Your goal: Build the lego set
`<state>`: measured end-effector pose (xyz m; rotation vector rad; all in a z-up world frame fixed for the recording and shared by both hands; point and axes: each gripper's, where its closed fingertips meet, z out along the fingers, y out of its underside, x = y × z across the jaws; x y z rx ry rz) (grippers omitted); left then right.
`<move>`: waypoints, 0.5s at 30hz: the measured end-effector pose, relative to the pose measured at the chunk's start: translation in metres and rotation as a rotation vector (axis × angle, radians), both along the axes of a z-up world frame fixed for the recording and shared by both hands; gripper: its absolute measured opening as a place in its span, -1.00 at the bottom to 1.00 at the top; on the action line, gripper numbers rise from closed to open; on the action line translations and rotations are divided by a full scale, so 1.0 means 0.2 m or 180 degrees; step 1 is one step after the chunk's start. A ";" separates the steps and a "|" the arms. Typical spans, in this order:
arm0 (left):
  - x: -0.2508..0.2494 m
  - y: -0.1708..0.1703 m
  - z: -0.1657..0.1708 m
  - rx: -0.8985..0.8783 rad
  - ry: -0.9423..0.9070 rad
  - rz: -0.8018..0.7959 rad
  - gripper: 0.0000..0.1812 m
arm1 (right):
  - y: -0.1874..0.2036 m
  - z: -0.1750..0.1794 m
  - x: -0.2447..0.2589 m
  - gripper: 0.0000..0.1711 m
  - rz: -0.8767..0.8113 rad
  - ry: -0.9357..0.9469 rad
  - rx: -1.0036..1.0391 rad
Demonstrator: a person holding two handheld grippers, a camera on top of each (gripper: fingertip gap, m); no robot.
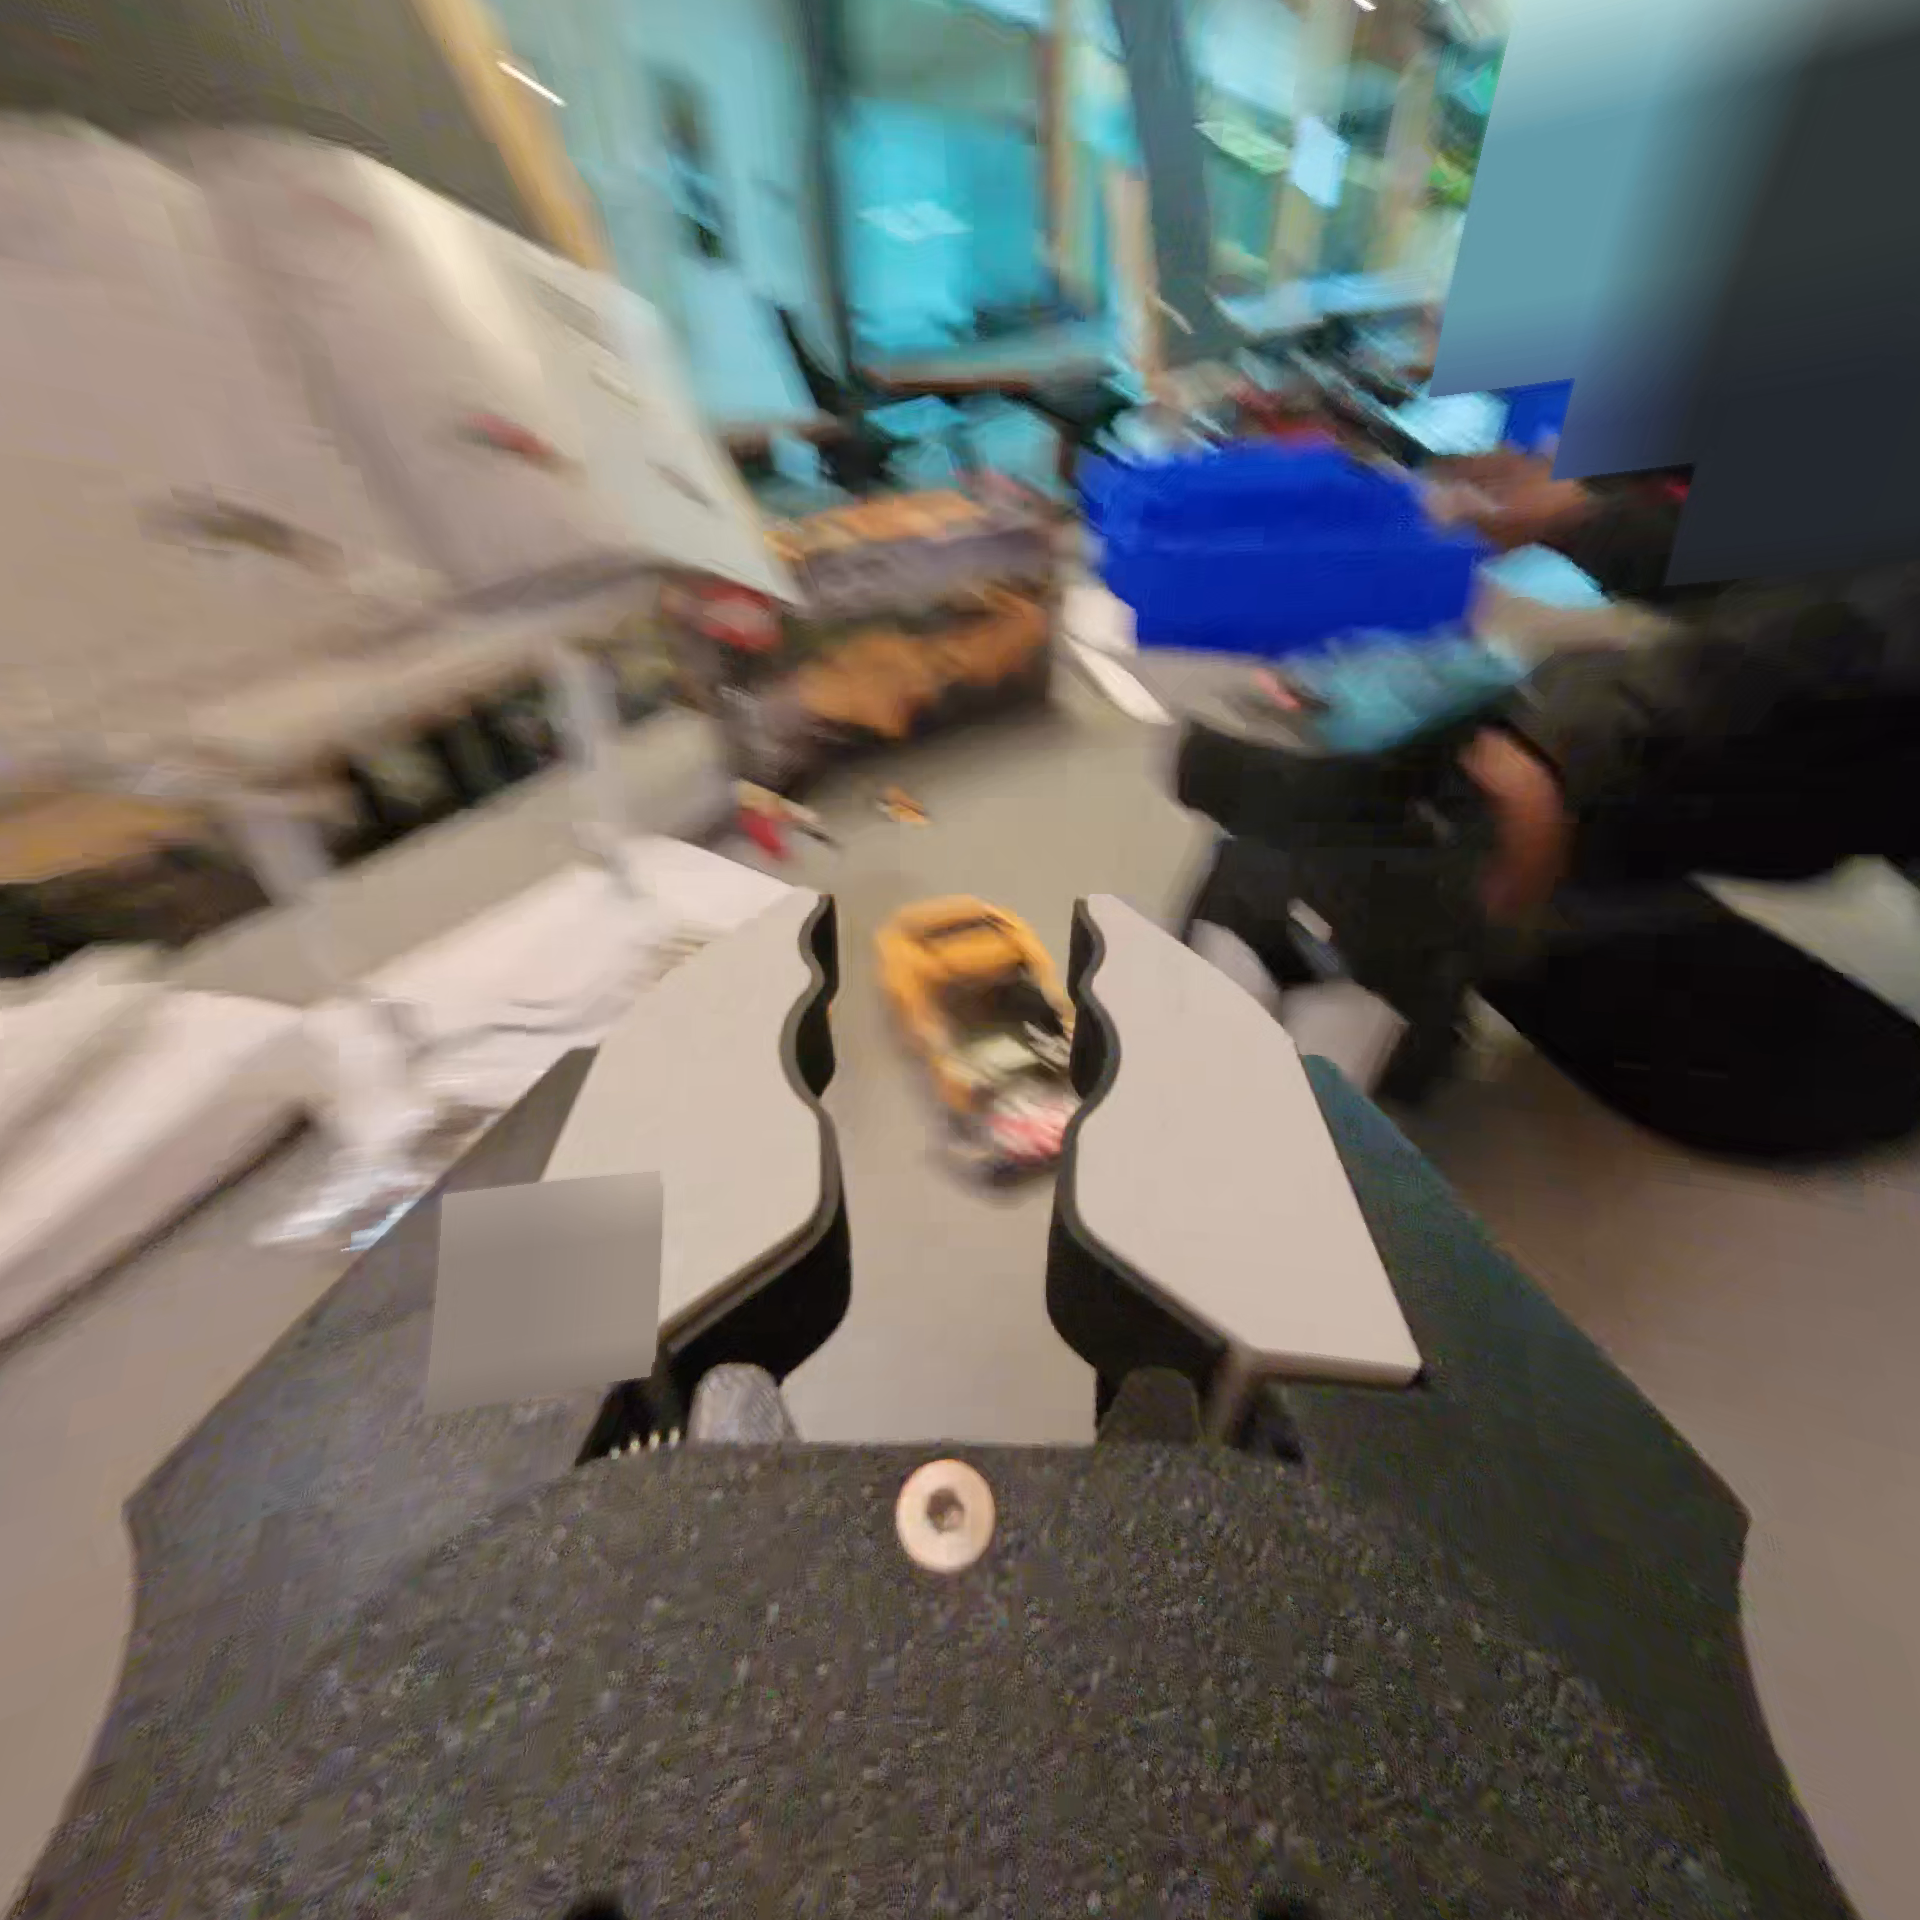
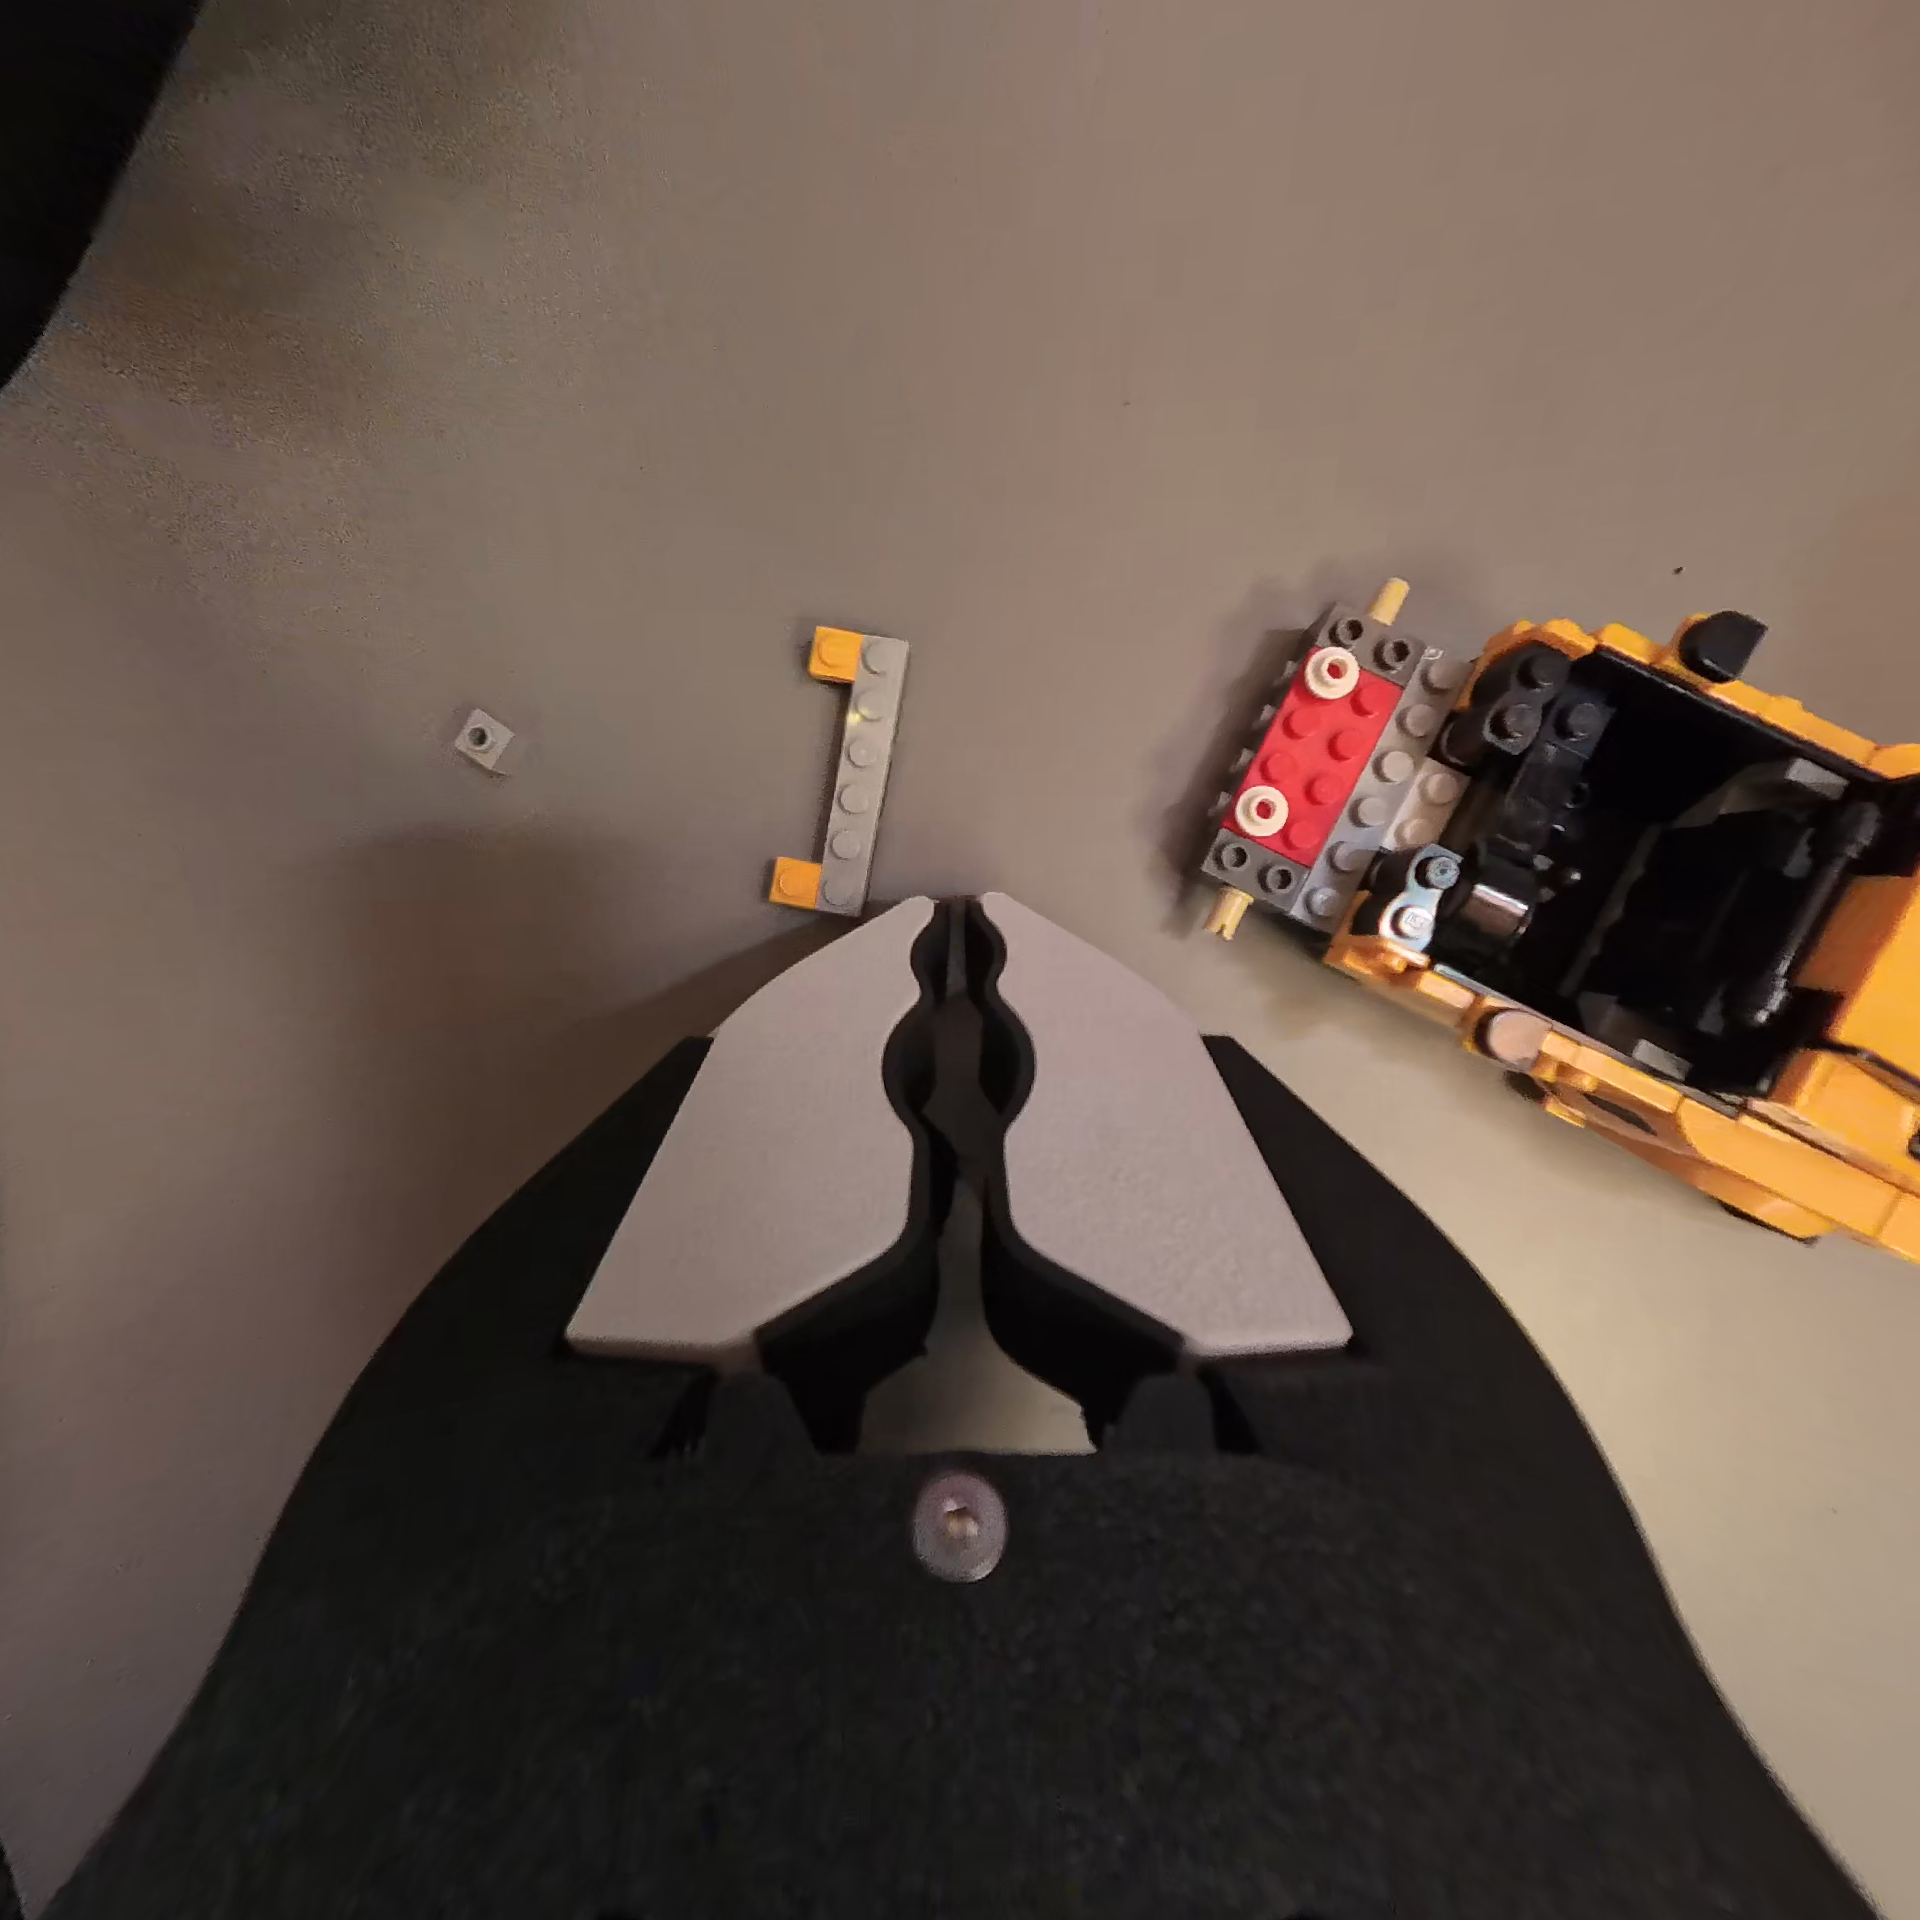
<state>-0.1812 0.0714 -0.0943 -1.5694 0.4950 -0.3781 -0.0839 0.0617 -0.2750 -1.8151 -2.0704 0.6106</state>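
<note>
The orange lego car (image 2: 1621, 914), partly built with a red and grey studded end, lies on the grey table (image 2: 935, 364) at the right of the right wrist view. It also shows, blurred, in the left wrist view (image 1: 971, 1023), lying on the table beyond and between my left fingers. My left gripper (image 1: 951, 935) is open with nothing between its pads. My right gripper (image 2: 958, 906) is shut, pads together, nothing showing between them. A grey plate with two orange end pieces (image 2: 857, 774) lies just ahead of its tips. A small grey square piece (image 2: 484, 740) lies further left.
In the left wrist view a blue bin (image 1: 1278, 551), a set box (image 1: 914, 613), white paper sheets (image 1: 416, 997) and loose small pieces (image 1: 790, 816) lie around. The other gripper, in a person's hand (image 1: 1507, 831), is at the right.
</note>
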 end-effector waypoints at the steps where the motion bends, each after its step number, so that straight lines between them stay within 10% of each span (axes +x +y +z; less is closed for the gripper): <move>1: -0.10 0.00 0.11 0.0169 -0.0121 0.0226 -0.54 | 0.00 0.00 0.00 -0.97 -0.0018 0.0010 -0.0005; 7: -0.26 -0.04 0.23 0.0346 -0.0240 0.0455 -0.62 | 0.00 0.01 -0.01 -0.95 -0.0029 0.0019 -0.0004; 15: 0.12 -0.12 -0.27 -0.0562 0.0505 -0.0668 -0.72 | 0.05 0.09 0.04 -0.89 -0.0164 0.0149 0.0103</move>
